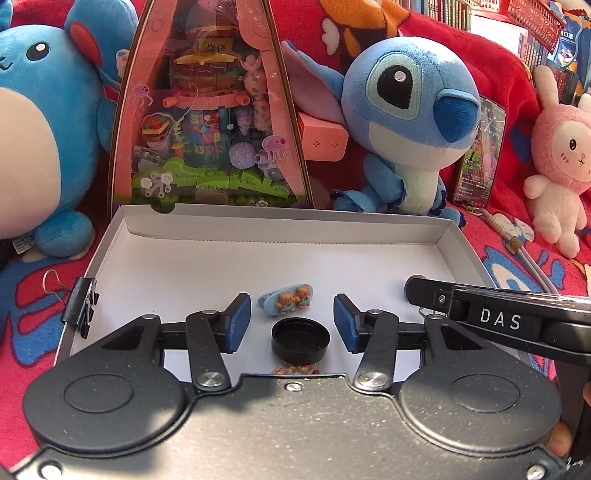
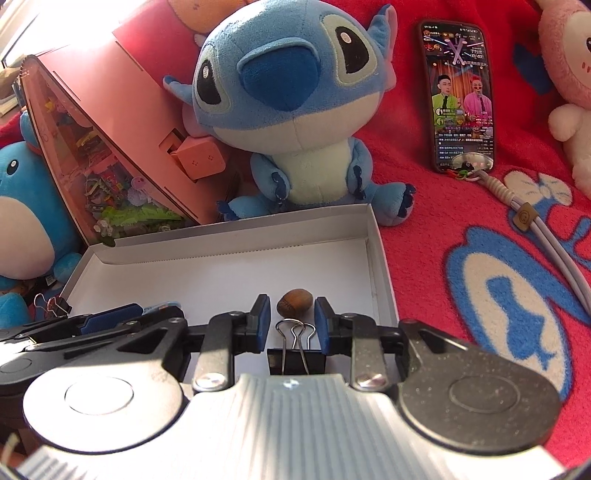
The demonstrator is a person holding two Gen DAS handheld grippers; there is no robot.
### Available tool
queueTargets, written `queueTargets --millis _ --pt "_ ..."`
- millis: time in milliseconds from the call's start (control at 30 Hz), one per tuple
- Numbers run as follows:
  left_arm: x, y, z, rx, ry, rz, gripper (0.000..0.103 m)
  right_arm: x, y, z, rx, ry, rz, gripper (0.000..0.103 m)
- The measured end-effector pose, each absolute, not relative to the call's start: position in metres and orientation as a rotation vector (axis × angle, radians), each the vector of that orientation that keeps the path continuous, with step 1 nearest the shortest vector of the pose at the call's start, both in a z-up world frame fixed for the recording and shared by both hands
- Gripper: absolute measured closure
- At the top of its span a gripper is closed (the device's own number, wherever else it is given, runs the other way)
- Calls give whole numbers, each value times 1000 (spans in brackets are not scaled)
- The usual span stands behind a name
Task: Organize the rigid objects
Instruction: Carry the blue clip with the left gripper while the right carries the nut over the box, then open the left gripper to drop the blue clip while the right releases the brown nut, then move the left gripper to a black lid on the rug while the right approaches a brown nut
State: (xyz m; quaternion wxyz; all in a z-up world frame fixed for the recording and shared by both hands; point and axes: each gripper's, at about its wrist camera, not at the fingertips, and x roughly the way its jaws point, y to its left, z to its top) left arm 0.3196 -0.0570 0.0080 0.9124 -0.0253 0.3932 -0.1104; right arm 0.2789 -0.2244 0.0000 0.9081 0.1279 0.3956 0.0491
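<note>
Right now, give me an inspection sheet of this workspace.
Surface: shallow white box on a red patterned blanket.
Job's things: in the box, a black round cap, a bear hair clip, a brown nut and a black binder clip; a second binder clip on the box's left wall.
Clutter: phone with its screen lit.
Grippers: left gripper, jaws open either side of the cap; right gripper, jaws open around the binder clip's handles, not pressing.
Cables: grey cord on the blanket, right of the box.
Surroundings: blue plush, pink plush, pink toy display box, bookshelf.
</note>
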Motion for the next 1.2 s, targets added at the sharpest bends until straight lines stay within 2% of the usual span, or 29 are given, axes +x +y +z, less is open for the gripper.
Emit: queueTargets --millis 67,133,200,300,400,600,867,1200 --pt "314 -55 12 -50 795 -229 46 275 -224 3 251 799 111 50" --pt "306 -51 18 -47 777 -235 40 269 -224 8 240 780 122 41" --pt "296 -48 24 -31 756 -247 32 262 -224 13 238 759 138 38" --pt "279 -43 35 -3 716 -255 28 249 -225 21 223 728 156 31" --pt "258 -37 46 12 676 -271 26 232 -229 29 223 695 183 24" --pt "214 -27 64 19 623 -315 23 189 -235 47 200 621 242 18" --pt "153 -16 76 10 587 -373 21 132 -236 61 139 543 302 14" --pt "98 -3 66 -9 604 -408 21 73 -228 62 47 476 340 6"
